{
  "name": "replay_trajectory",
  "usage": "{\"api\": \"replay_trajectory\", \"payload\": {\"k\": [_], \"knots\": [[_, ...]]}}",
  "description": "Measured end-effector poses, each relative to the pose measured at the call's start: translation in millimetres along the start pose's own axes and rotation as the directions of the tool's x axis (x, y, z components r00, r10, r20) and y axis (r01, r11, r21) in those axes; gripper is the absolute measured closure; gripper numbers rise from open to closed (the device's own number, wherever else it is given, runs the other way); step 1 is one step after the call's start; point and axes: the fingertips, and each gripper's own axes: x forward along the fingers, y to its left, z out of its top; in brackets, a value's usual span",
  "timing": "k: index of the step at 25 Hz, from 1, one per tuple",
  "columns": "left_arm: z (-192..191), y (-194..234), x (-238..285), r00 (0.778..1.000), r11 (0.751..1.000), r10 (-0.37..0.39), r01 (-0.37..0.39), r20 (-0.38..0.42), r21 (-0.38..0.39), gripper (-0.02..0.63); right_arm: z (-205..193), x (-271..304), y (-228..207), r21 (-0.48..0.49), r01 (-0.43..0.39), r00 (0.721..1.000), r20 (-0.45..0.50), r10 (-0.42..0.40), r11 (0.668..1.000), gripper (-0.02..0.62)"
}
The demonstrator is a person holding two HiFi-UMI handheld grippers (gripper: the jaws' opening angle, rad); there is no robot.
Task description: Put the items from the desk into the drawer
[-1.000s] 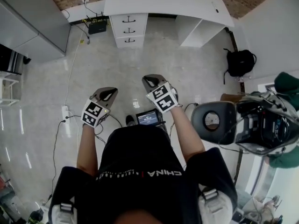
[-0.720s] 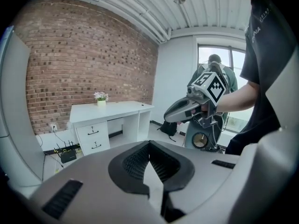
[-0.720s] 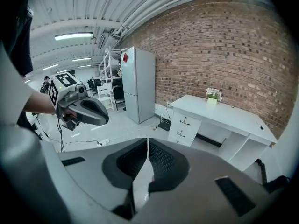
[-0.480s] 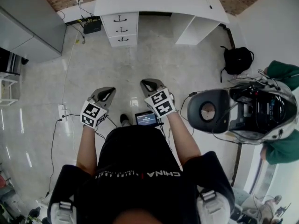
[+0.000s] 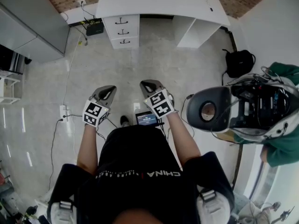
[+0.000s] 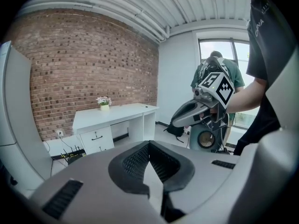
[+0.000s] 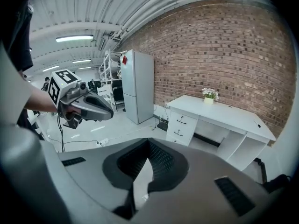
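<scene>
The white desk (image 5: 159,1) stands far ahead against the brick wall, with a three-drawer unit (image 5: 122,31) under its left end, all drawers closed. A small flower pot (image 7: 210,95) sits on the desktop (image 6: 117,113) near the wall. My left gripper (image 5: 103,97) and right gripper (image 5: 152,87) are held side by side above the floor, well short of the desk. In the left gripper view my left gripper (image 6: 149,146) is shut with nothing in it. The right gripper (image 7: 148,146) is shut and empty too.
A wheeled rig with a round black disc (image 5: 233,111) stands close on the right beside a person in green (image 5: 285,143). A black backpack (image 5: 239,62) lies by the right wall. Cables and a power strip (image 5: 63,112) cross the floor at left. Grey cabinets (image 5: 32,27) stand far left.
The view has shifted slightly and the rig at the right has moved a little. Both grippers stay shut and keep about the same places.
</scene>
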Motion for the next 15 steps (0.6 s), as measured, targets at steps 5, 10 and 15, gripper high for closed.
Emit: {"api": "replay_trajectory", "payload": {"k": [5, 10, 15], "knots": [[-23, -11, -2, 1.0, 1.0, 0.007, -0.007, 0.024, 0.012, 0.595, -21, 2, 10, -0.039, 0.01, 1.0, 0.004, -0.009, 0.999, 0.58], [-20, -8, 9, 1.0, 0.998, 0.004, -0.004, -0.01, 0.055, 0.594, -17, 5, -3, -0.033, 0.001, 1.0, 0.0, -0.001, 0.999, 0.58], [4, 9, 14, 1.0, 1.0, 0.002, -0.002, -0.013, 0.022, 0.594, 11, 5, -18, -0.036, -0.009, 1.0, -0.017, 0.008, 0.999, 0.58]]}}
